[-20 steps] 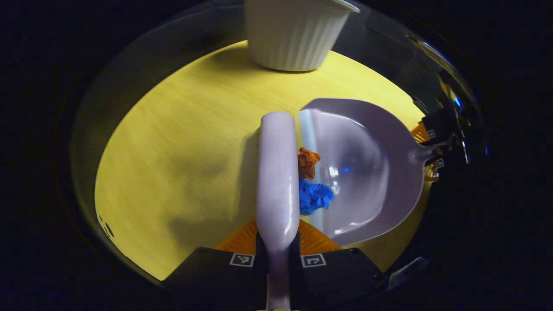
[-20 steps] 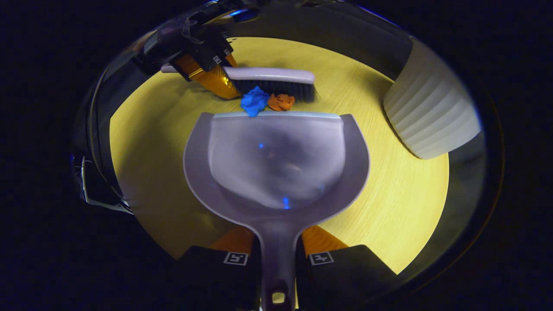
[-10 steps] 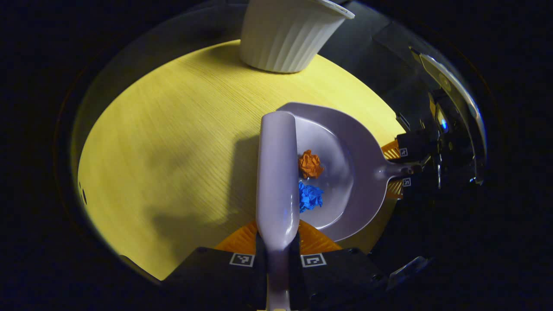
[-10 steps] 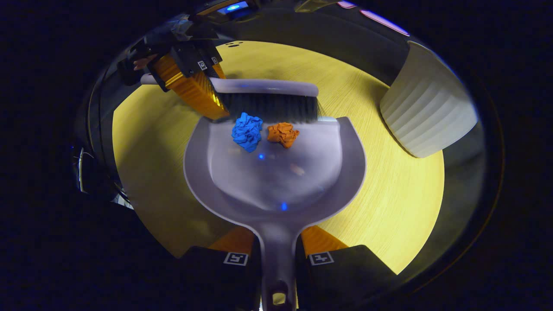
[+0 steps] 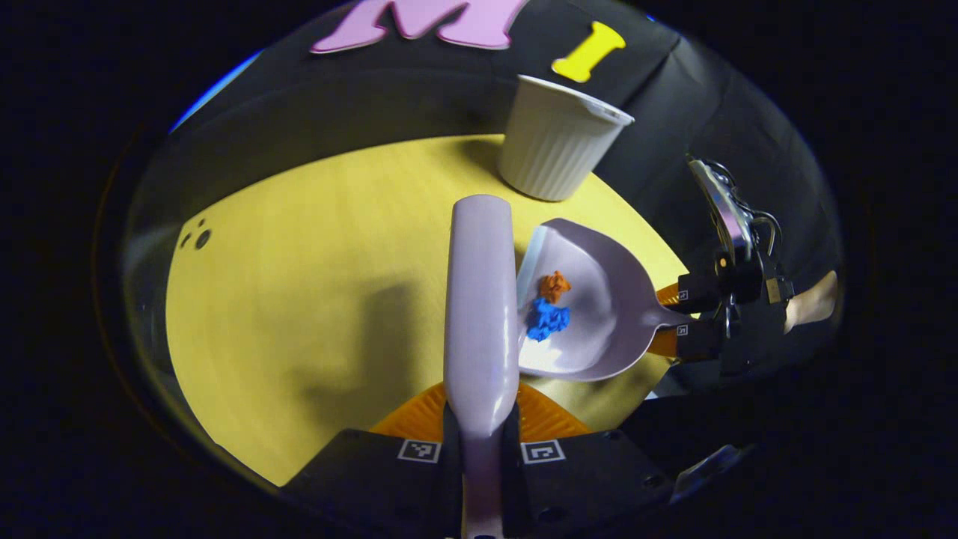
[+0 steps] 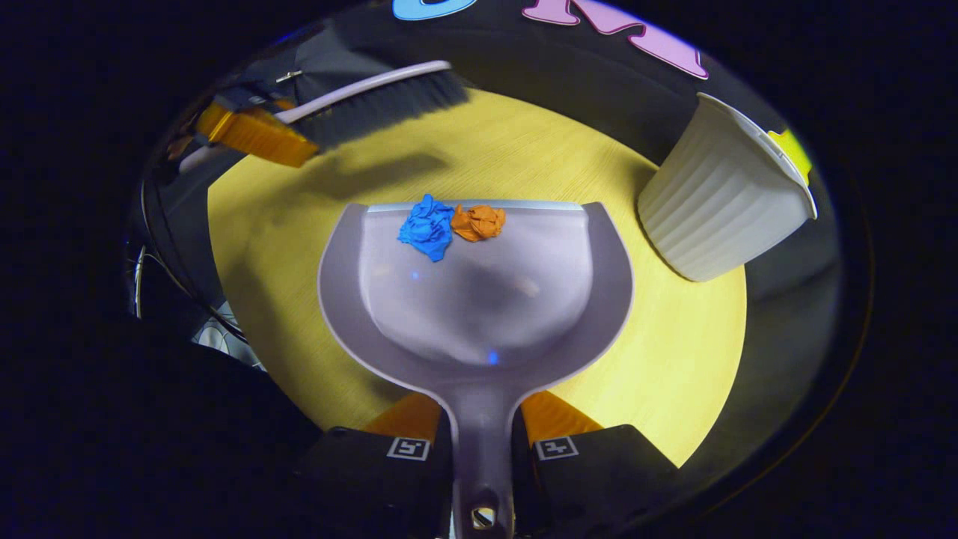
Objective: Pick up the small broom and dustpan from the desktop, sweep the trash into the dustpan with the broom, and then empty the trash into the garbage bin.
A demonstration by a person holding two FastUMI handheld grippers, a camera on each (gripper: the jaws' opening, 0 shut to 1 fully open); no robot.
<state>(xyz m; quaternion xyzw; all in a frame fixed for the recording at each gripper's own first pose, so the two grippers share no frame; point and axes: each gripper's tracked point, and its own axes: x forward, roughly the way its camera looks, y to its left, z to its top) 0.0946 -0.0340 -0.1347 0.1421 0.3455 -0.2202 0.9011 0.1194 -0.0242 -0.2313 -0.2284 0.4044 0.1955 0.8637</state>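
In the left gripper view, the pale lilac plastic broom [image 5: 480, 299] shows its smooth back, so its bristles are hidden, and it covers the near lip of the lilac plastic dustpan [image 5: 599, 314]. In the right gripper view, the dustpan's handle end runs off the bottom edge between the right claw [image 6: 483, 457] fingers.

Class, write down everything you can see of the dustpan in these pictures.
The dustpan is pale lilac, glossy like plastic, with a rounded scoop, raised rim, a paler strip along its straight front lip and a short handle. The right gripper clamps that handle. Near the lip lie a blue paper ball and an orange paper ball. The yellow table shows beneath.
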